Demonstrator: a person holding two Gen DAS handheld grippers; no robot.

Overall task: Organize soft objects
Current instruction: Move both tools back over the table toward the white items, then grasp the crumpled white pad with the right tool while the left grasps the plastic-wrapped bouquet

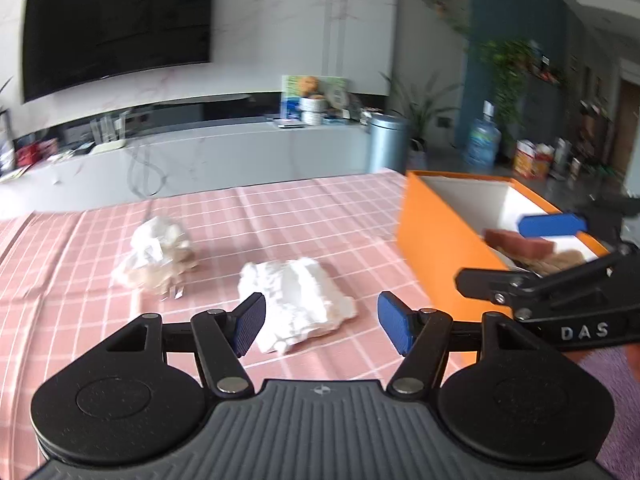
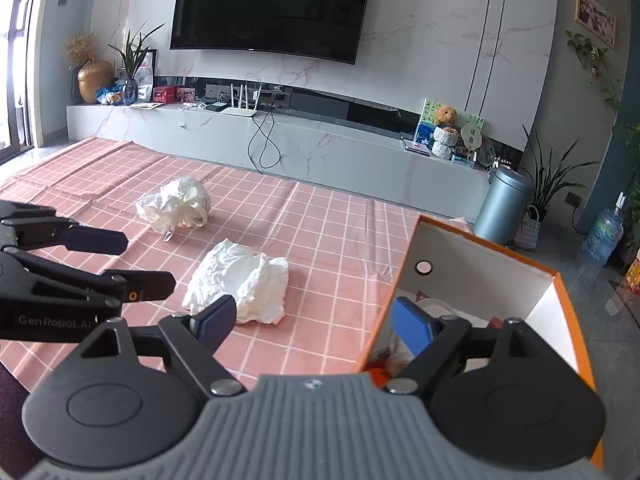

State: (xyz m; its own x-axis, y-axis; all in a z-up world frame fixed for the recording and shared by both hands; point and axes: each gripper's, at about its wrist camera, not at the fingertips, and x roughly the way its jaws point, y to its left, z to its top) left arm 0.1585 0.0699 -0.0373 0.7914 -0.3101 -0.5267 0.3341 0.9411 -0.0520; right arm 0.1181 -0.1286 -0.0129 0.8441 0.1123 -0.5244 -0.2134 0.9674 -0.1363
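Observation:
A crumpled white cloth [image 1: 298, 300] [image 2: 242, 282] lies on the pink checked tablecloth [image 1: 280, 220] [image 2: 320, 232]. A white and beige plastic bundle [image 1: 158, 256] [image 2: 176, 204] lies farther back to the left. An orange box [image 1: 436, 240] [image 2: 480, 276] with a white inside stands at the right and holds a red-brown piece [image 1: 518, 242] and other items. My left gripper [image 1: 322, 322] is open and empty, just in front of the white cloth. My right gripper [image 2: 316, 320] is open and empty over the box's near left edge.
A long grey TV bench [image 2: 280, 140] with a router, cables and ornaments runs behind the table, under a wall TV [image 2: 272, 4]. A blue-grey bin [image 2: 504, 208], plants and a water bottle [image 2: 604, 232] stand on the floor at the right.

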